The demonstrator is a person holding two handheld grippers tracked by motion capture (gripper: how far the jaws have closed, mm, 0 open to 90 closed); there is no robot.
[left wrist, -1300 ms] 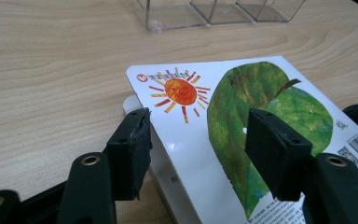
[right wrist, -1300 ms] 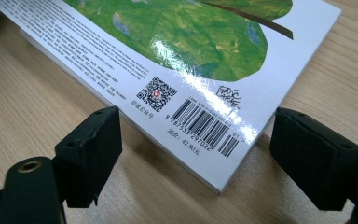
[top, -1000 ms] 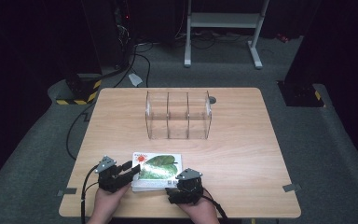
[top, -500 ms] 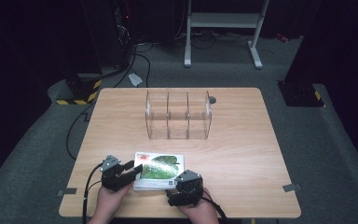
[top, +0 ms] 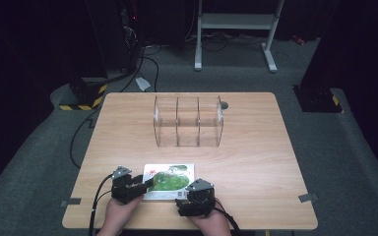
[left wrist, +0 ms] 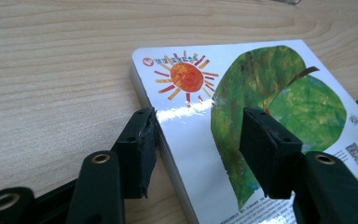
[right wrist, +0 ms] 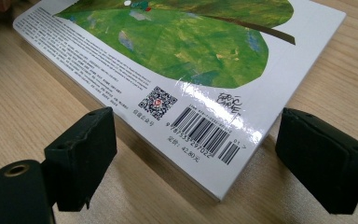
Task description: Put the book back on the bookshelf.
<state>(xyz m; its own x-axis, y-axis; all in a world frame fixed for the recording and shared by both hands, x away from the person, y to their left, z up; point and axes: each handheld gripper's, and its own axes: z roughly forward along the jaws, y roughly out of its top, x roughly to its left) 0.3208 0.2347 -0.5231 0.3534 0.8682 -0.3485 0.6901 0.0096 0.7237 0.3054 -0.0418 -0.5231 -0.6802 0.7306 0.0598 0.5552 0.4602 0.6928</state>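
The picture book (top: 168,182) lay flat on the wooden table (top: 256,162), back cover up, close to the edge nearest the person — a green leaf, an orange sun, a barcode and a QR code showed on its glossy white cover. The left gripper (left wrist: 198,140) sat at the book's left side; its jaws had just been opening and stood partly apart, one beside the book's edge over the table, the other above the cover, neither pressing on it. The right gripper (right wrist: 193,154) faced the barcode corner with its jaws spread wide, the corner pointing between them without contact. In the high view both grippers sat at the book's near side, each in one of the person's hands. Farther across the table, well apart from the book, stood a clear three-compartment organizer (top: 189,121). Beyond the table a white metal stand (top: 236,22) rested on the grey floor.
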